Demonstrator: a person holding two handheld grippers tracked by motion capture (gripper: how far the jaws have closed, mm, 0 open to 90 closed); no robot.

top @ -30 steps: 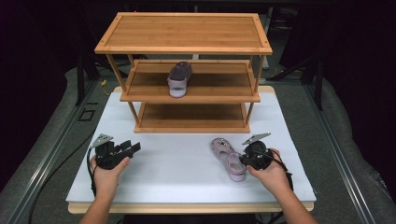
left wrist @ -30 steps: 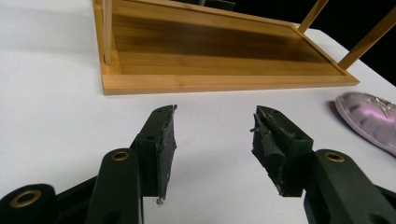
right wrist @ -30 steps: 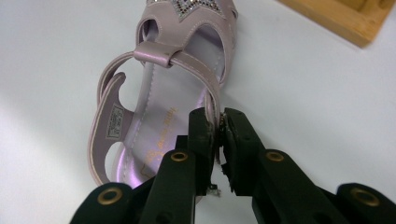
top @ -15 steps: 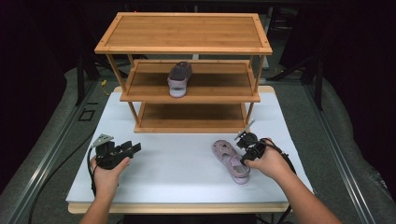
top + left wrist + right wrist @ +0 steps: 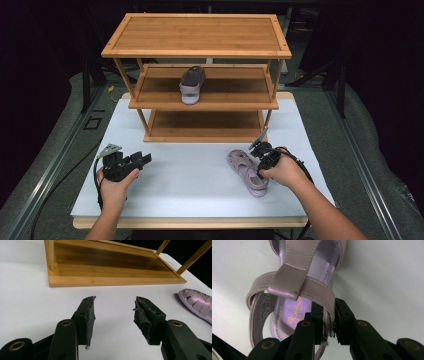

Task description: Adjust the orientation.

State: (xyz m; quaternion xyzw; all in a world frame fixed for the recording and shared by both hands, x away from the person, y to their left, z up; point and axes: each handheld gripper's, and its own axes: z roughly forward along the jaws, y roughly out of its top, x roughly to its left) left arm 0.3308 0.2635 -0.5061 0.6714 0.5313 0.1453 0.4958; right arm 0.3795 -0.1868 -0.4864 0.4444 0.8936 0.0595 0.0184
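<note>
The right gripper (image 5: pixel 328 323) is clamping the sandal (image 5: pixel 246 171) by its heel-side wall — 1 jaw inside, 1 outside. The sandal is lying on the table (image 5: pixel 190 180), right of centre, its long axis running toe-first toward the rack (image 5: pixel 200 95). The left gripper (image 5: pixel 142 160) is idling well apart, jaws spread on nothing.

Lilac sandal (image 5: pixel 294 287) (gold print inside)

Both hand-held black two-jaw grippers, left (image 5: pixel 142 160) and right (image 5: pixel 262 150), carry a grey three-cornered plate on top, brass-ringed pivot holes, worn frayed jaw pads and trailing black cables; the forearms are bare, unsleeved.
</note>
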